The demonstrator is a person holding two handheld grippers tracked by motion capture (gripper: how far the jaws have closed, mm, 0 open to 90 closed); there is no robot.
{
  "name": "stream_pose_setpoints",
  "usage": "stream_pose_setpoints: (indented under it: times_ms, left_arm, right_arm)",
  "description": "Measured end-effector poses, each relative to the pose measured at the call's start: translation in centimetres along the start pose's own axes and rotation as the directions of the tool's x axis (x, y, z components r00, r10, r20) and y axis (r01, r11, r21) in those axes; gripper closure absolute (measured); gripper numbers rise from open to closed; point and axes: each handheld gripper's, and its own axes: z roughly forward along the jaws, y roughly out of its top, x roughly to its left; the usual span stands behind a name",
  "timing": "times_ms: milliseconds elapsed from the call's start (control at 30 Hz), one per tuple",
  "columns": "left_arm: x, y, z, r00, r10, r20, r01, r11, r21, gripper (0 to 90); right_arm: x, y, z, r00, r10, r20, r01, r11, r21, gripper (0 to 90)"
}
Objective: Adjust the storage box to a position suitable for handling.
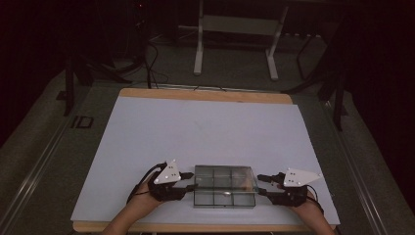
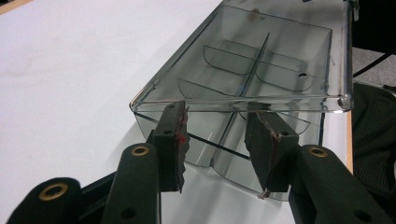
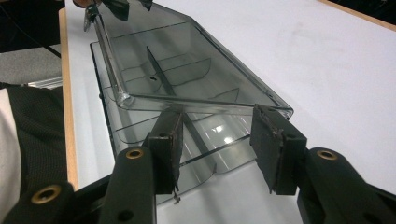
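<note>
Boxes: one clear plastic organiser box (image 1: 224,186), smoke-tinted, with a hinged lid (image 2: 261,56).
Compartments: six in the high view, three along the length by two across, split by thin clear dividers.
Grippers: two, the left gripper (image 1: 190,180) and the right gripper (image 1: 262,185), each carrying a grey three-cornered plate.
Hands: two, coming in from the near edge, one behind each gripper.
Table: one, with a white sheet (image 1: 205,127) over a wooden top whose edge shows at front and back.
Box place: on the white sheet, close to the near edge and about midway across, between the two grippers.
Long axis: runs left to right across the table, one short end facing each gripper.
Lid: tilted up off the base, raised at both short ends in the two gripper views; its hinge side I cannot tell.
Left gripper state: jaws spread, standing at the left short end of the box, tips at the lid's edge, with no squeeze on it.
Right gripper state: jaws spread a little wider, at the right short end, tips just under the lid's rim, pads not pressing on anything.
</note>
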Motion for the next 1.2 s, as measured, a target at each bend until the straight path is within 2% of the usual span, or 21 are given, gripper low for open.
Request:
stream_pose_setpoints:
  times_ms: [333,800,1000,1033,1133,1200]
  left_arm:
    - [0.1,0.8,0.1,0.9997,0.023,-0.012,-0.023,0.9996,-0.017,60.7]
    - [0.6,1.5,0.2,0.9970,0.009,-0.077,-0.013,0.9980,-0.061,70.7]
    - [1.0,1.9,0.3,0.9947,-0.006,-0.103,-0.003,0.9961,-0.088,73.7]
    - [1.2,2.1,0.3,0.9937,-0.012,-0.111,0.002,0.9956,-0.094,74.4]
    - [1.2,2.4,0.5,0.9917,-0.012,-0.128,0.000,0.9961,-0.088,75.1]
    - [1.1,2.7,0.8,0.9869,0.002,-0.162,-0.015,0.9970,-0.076,75.0]
  right_arm:
    - [0.0,0.8,0.5,0.9992,-0.034,0.023,0.034,0.999,-0.014,59.2]
    - [-0.3,1.8,0.5,0.9956,-0.039,0.085,0.044,0.998,-0.050,69.0]
    - [-0.8,2.4,0.6,0.9930,-0.034,0.113,0.042,0.996,-0.075,72.2]
    - [-0.9,2.6,0.8,0.9906,-0.040,0.130,0.051,0.996,-0.076,72.9]
    - [-0.9,2.8,0.9,0.9884,-0.047,0.144,0.058,0.996,-0.070,73.9]
    - [-1.0,3.0,1.3,0.9834,-0.059,0.172,0.069,0.996,-0.052,74.6]
